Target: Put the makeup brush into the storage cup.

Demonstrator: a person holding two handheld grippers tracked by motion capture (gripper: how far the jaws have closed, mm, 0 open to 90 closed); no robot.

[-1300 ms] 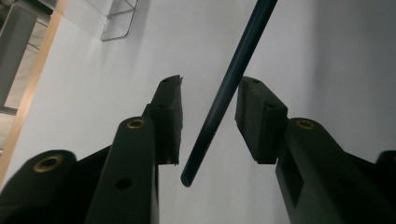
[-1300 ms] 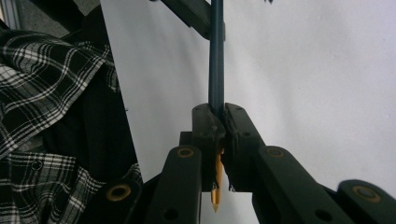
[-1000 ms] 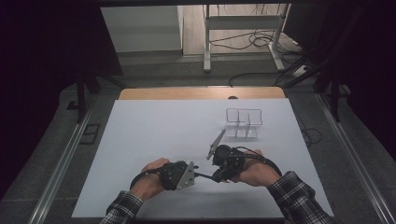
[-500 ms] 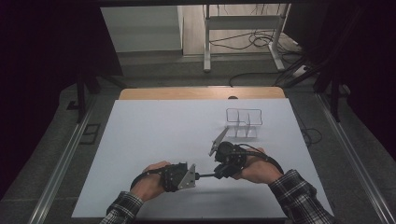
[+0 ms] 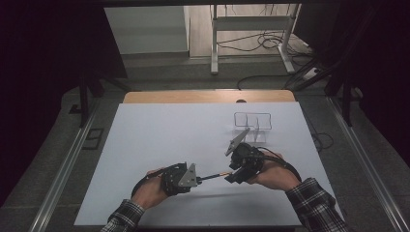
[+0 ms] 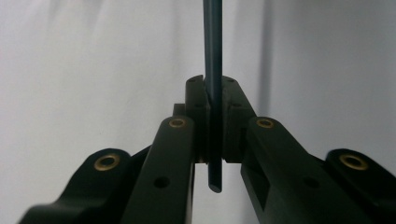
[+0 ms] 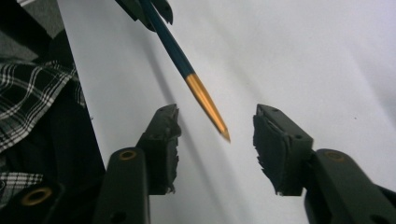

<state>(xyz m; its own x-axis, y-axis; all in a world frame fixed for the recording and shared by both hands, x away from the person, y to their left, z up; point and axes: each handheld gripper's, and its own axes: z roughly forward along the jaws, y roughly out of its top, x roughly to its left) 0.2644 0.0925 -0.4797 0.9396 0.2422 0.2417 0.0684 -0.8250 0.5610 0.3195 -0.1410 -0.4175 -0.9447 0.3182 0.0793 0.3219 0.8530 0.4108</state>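
Note:
A thin dark blue pencil with an orange pointed tip runs between my two grippers, low over the white table. My left gripper is shut on the pencil's blunt end, and its pads press both sides of the shaft in the left gripper view. My right gripper faces it from the right. In the right gripper view the jaws have just been opening. The pencil's orange tip lies between them, touching neither pad.
A clear box with dividers stands on the white tabletop just beyond the right hand. A wooden strip borders the table's far edge. Metal rails run along both sides, and cables lie on the floor behind.
The right gripper has drawn back slightly from the left one, and a stretch of pencil now shows between them. The left hand has stayed put.

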